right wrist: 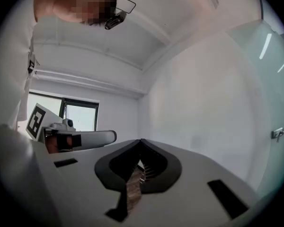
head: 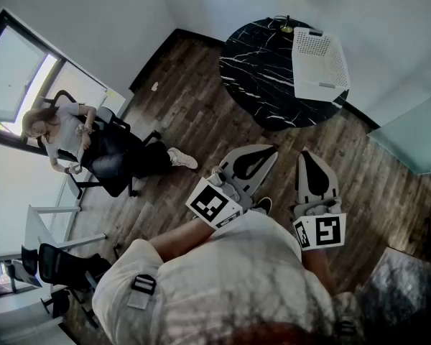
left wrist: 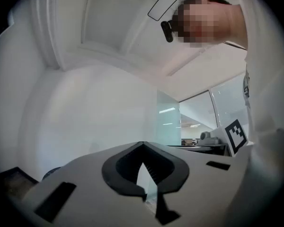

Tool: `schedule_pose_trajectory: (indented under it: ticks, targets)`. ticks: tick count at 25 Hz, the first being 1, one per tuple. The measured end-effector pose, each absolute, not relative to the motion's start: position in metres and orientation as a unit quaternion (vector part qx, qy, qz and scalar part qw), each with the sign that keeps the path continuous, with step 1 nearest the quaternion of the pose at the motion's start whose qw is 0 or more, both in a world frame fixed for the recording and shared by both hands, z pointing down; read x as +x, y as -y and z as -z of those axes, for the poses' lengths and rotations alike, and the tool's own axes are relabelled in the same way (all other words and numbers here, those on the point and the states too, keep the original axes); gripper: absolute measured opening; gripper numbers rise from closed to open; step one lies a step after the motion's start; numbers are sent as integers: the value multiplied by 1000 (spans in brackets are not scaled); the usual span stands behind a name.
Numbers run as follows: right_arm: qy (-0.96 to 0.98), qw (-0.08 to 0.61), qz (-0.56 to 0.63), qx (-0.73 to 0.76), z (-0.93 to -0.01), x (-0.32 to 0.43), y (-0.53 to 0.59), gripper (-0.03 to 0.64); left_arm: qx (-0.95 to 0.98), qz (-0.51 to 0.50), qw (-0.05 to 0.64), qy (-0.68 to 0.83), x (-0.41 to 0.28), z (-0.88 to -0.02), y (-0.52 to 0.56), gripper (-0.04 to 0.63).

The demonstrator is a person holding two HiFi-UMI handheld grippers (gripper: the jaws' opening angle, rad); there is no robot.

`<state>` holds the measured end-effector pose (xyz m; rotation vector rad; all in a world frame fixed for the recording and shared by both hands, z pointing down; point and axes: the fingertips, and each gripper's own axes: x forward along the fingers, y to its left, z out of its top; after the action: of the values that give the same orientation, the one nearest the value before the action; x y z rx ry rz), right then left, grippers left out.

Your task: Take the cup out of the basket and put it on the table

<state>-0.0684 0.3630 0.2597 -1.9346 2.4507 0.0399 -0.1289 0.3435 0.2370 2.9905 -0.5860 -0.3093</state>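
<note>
A white perforated basket lies on the right side of a round black marble table at the far end of the room. No cup shows in any view; the basket's inside is hidden. Both grippers hang close to the person's body, well short of the table. My left gripper is shut and empty, and so is my right gripper beside it. In the left gripper view the jaws of the left gripper meet at the tip and point up at wall and ceiling. The right gripper does the same in its own view.
A person sits in an office chair by the window at the left. Another chair stands at the lower left. A dark tabletop fills the lower right corner. A glass door is at the right. Wooden floor lies between me and the round table.
</note>
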Motion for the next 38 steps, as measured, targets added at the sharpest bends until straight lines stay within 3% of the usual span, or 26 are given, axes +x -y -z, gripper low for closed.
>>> schedule_pose_trajectory:
  ticks: [38]
  targets:
    - [-795, 58, 9, -604, -267, -13, -379, 8, 974, 81, 49, 204, -69, -248, -357, 6]
